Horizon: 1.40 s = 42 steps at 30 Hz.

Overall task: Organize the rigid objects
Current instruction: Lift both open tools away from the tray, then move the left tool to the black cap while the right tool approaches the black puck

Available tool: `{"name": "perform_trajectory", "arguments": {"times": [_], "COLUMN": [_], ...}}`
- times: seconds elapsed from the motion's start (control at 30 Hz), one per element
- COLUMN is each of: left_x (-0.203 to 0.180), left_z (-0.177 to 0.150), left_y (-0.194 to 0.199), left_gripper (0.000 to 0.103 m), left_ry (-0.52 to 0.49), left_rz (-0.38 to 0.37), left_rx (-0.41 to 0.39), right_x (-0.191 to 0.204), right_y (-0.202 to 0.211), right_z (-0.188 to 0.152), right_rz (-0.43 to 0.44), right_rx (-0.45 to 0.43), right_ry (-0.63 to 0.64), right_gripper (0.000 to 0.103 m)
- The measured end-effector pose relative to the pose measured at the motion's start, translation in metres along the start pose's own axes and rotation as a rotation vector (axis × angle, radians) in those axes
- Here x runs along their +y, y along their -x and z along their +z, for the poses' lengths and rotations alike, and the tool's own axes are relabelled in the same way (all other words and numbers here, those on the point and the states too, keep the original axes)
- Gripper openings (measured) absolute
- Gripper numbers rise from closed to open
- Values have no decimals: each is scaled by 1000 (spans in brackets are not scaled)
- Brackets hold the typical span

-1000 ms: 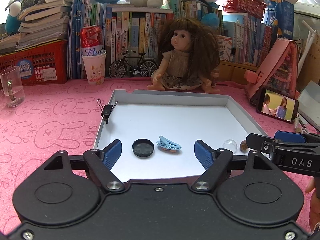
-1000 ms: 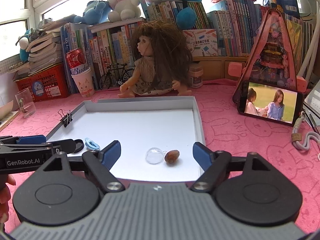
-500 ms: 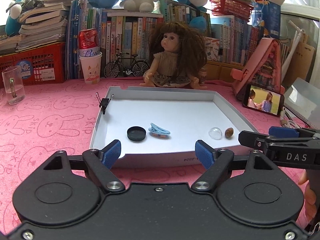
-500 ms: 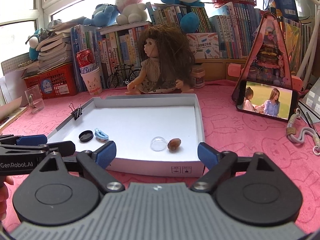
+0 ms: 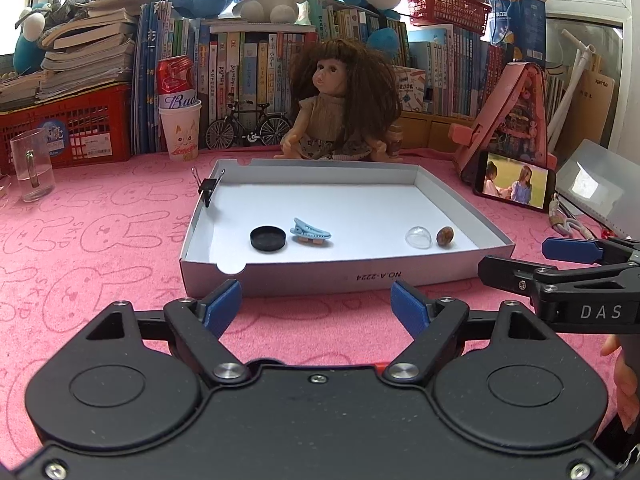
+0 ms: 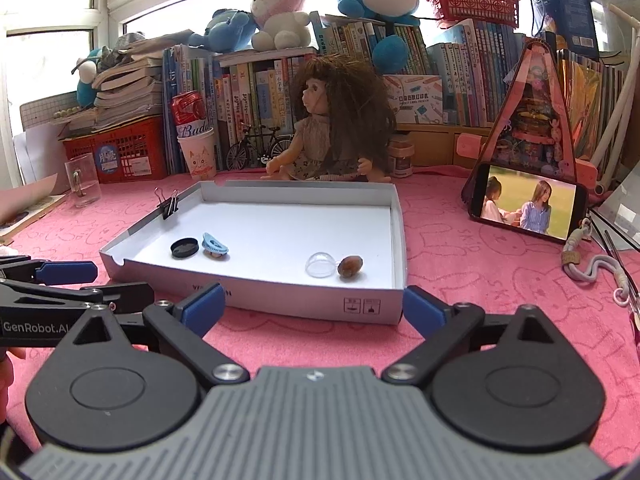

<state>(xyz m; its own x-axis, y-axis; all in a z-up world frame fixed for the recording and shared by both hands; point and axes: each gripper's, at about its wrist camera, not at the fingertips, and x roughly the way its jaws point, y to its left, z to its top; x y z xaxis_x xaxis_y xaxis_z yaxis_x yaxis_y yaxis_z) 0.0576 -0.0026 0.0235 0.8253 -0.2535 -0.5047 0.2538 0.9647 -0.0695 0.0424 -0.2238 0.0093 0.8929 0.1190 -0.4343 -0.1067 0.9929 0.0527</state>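
Note:
A white shallow box (image 5: 328, 276) (image 6: 280, 304) lies on the pink cloth. In it lie a black round lid (image 5: 268, 237) (image 6: 184, 248), a blue hair clip (image 5: 310, 233) (image 6: 215, 245), a clear dome (image 5: 418, 237) (image 6: 321, 265) and a brown nut (image 5: 445, 236) (image 6: 351, 266). A black binder clip (image 5: 208, 188) (image 6: 169, 204) is clamped on its left wall. My left gripper (image 5: 316, 308) is open and empty, in front of the box. My right gripper (image 6: 314, 306) is open and empty, at the box's front wall.
A doll (image 5: 340, 100) sits behind the box. A phone (image 5: 514, 186) leans on a pink stand at the right. A glass mug (image 5: 32, 170), a paper cup with a can (image 5: 180, 128), a toy bicycle (image 5: 248, 128) and books line the back.
Both grippers have pulled back from over the box toward me and now sit in front of its front wall. The things in the box have not moved.

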Motion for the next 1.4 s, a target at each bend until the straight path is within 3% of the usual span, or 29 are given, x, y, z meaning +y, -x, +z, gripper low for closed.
{"name": "perform_trajectory", "arguments": {"times": [0.53, 0.83, 1.4], "left_x": [0, 1, 6], "left_z": [-28, -38, -49], "left_y": [16, 20, 24], "left_gripper": [84, 82, 56], "left_ry": [-8, -14, -21], "left_rz": [-26, 3, 13], "left_rx": [-24, -29, -36], "right_x": [8, 12, 9], "right_y": [12, 19, 17], "right_z": [-33, -46, -58], "right_rz": [-17, -35, -41], "right_rx": [-14, -24, 14], "right_ry": [13, 31, -1], "right_gripper": [99, 100, 100]}}
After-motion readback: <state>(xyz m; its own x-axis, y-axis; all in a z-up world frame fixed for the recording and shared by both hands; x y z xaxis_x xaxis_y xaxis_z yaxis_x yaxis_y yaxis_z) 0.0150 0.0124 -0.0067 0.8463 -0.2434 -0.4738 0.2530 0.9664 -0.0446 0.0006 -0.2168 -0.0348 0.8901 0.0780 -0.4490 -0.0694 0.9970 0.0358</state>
